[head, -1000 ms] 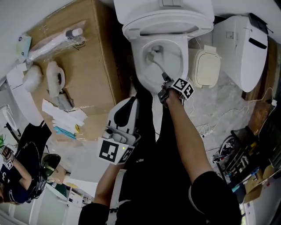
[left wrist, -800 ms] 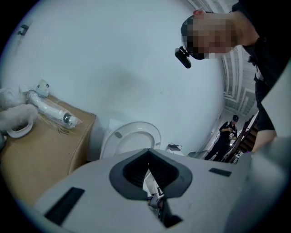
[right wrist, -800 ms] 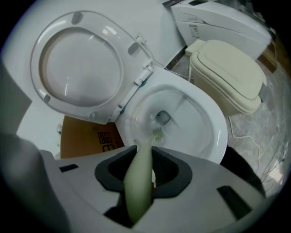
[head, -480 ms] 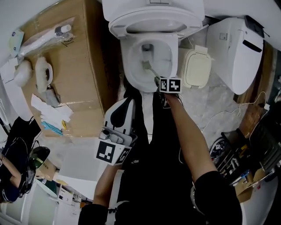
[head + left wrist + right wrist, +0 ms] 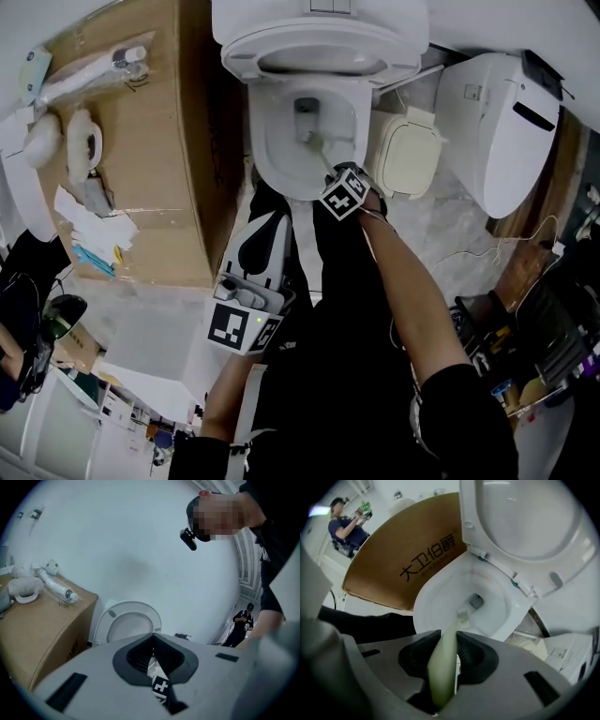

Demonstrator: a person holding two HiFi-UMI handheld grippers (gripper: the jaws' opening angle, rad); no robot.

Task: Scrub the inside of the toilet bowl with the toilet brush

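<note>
Right gripper (image 5: 449,639) fingers are clamping the toilet brush (image 5: 444,667) handle; its head is sitting inside the toilet bowl (image 5: 436,592), by the drain (image 5: 476,601). Left gripper (image 5: 152,644) fingers are closed, empty. I am aiming for firm circular strokes.

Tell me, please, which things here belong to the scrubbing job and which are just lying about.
Job: toilet bowl, toilet brush, right hand-held gripper shut on it.
Lying about: cardboard box, wrapped pipe on it, white seat unit beside the toilet.
</note>
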